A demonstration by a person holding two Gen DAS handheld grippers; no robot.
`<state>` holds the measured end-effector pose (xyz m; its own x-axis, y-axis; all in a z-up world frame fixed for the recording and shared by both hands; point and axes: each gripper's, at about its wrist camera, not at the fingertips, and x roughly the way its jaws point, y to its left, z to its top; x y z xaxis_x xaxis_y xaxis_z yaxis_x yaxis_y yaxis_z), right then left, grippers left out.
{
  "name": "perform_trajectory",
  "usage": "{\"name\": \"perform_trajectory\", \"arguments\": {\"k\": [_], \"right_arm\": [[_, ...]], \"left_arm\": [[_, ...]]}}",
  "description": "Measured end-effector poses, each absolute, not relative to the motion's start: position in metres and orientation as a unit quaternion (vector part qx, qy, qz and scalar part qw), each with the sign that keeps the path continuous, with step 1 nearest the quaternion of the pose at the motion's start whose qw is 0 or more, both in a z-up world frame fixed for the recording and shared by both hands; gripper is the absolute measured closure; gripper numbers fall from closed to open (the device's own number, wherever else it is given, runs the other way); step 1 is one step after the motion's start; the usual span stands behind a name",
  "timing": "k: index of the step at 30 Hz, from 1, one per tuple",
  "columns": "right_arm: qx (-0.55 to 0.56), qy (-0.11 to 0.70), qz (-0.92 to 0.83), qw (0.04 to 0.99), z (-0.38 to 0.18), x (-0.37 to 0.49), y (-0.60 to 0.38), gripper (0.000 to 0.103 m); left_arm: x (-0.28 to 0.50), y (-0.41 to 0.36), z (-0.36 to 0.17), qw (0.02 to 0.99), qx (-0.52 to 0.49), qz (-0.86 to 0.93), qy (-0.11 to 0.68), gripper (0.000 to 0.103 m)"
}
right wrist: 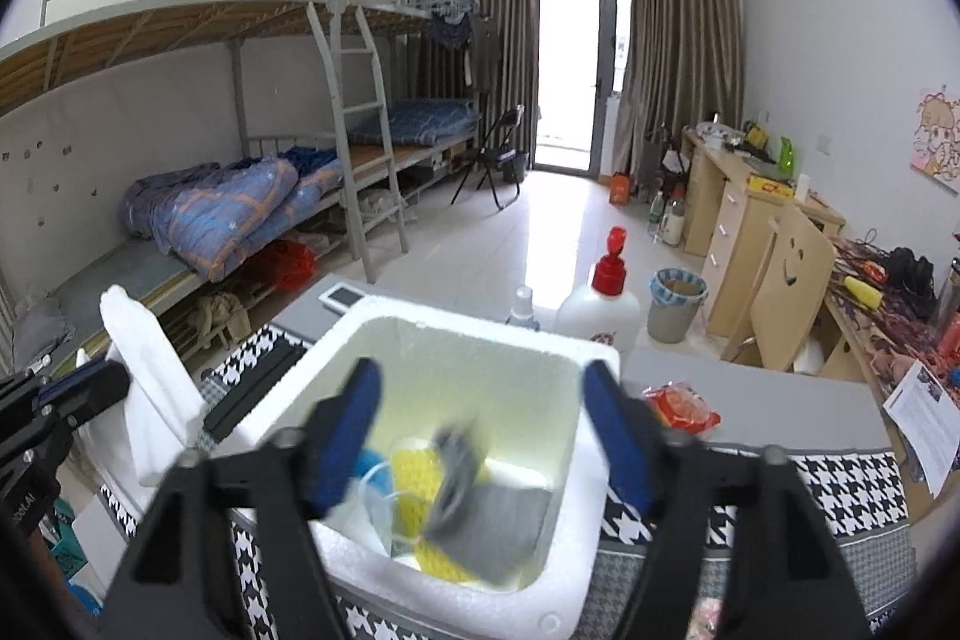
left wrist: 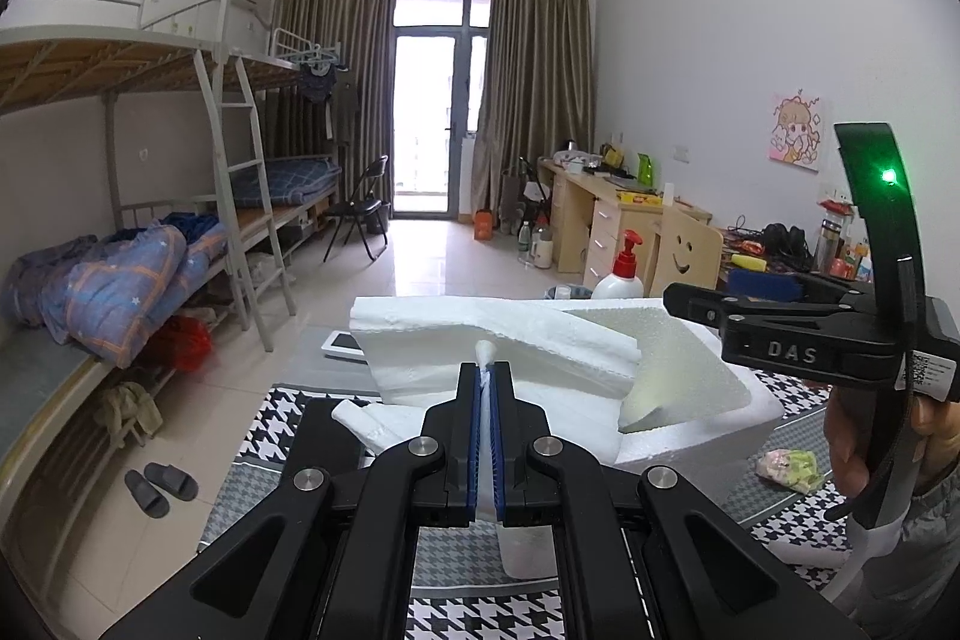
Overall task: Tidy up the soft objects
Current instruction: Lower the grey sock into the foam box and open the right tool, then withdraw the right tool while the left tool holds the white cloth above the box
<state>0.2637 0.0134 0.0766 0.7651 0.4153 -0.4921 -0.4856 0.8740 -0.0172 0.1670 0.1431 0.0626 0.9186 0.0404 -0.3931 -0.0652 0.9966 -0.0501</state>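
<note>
My left gripper [left wrist: 486,370] is shut on the edge of a white foam lid [left wrist: 498,340] and holds it tilted beside the open white foam box [left wrist: 762,400]. In the right wrist view the lid [right wrist: 150,376] stands at the box's left side, with the left gripper [right wrist: 84,382] on it. My right gripper [right wrist: 480,376] hangs open over the box [right wrist: 576,460], nothing pressed between its blue pads. Below it, a blurred grey cloth [right wrist: 480,514] lies inside the box on a yellow soft piece [right wrist: 414,472] and a blue one [right wrist: 366,460].
Behind the box stand a white pump bottle with a red top [right wrist: 600,304] and a small spray bottle [right wrist: 522,304]. A red packet [right wrist: 681,406] lies to the right, a pastel packet [left wrist: 786,469] nearer. A houndstooth cloth [right wrist: 852,484] covers the table; a printed sheet [right wrist: 924,412] lies at its right edge.
</note>
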Motion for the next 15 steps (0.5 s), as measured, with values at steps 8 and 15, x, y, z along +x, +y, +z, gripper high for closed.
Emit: {"name": "perform_trajectory", "arguments": {"k": [8, 15], "right_arm": [[-0.067, 0.244, 0.232, 0.939, 0.0781, 0.2646, 0.0101, 0.013], [-0.072, 0.24, 0.231, 0.94, 0.0785, 0.261, 0.0096, 0.013]], "left_arm": [[0.1679, 0.1422, 0.0626, 0.979, -0.034, 0.027, 0.201, 0.1], [0.1651, 0.1416, 0.0646, 0.979, -0.037, 0.028, 0.197, 0.1]]}}
